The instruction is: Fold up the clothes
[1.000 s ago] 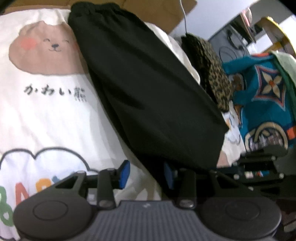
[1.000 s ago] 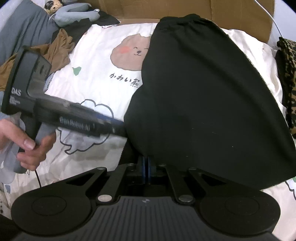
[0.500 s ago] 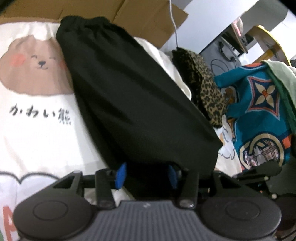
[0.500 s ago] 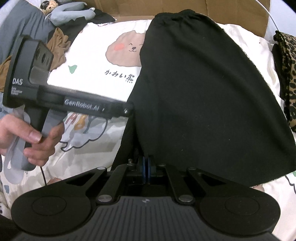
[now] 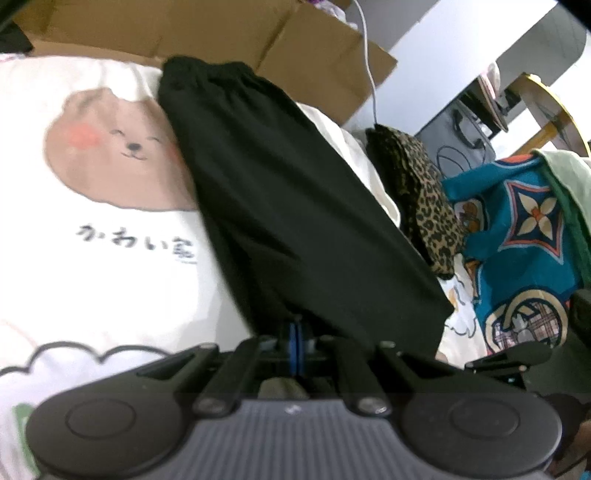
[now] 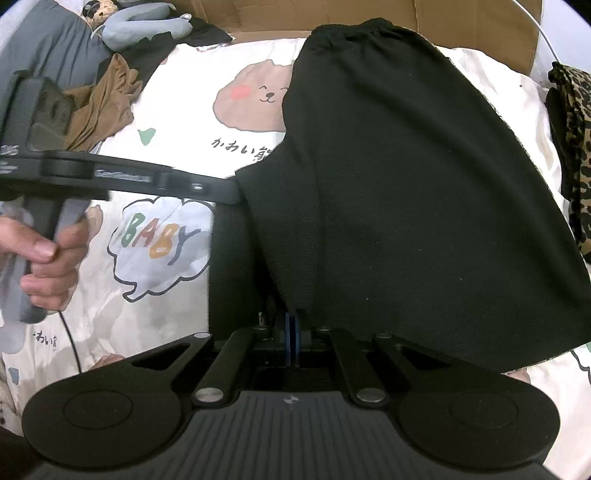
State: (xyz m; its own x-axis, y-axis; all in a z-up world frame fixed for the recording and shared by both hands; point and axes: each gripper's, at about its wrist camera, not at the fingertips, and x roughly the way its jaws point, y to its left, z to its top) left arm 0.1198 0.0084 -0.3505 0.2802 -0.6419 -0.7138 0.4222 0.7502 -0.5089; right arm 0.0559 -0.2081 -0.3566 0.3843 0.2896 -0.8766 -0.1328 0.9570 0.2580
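**Black garment pinched at its near hem by both tools**

The black garment lies spread on a white bedsheet printed with a cartoon bear and a "BABY" cloud, its gathered waistband at the far end, away from both tools, and its wide hem toward them. The right tool has its blue pads pressed together on the near edge of the fabric, which rises straight ahead of it. The left tool is likewise clamped tight on the cloth's near edge; in the right wrist view it reaches in from the left, held by a hand, and meets a lifted corner of the garment. Beyond the garment to the right of the left tool lie a leopard-print cloth and a teal patterned fabric. A cardboard box stands behind the waistband.
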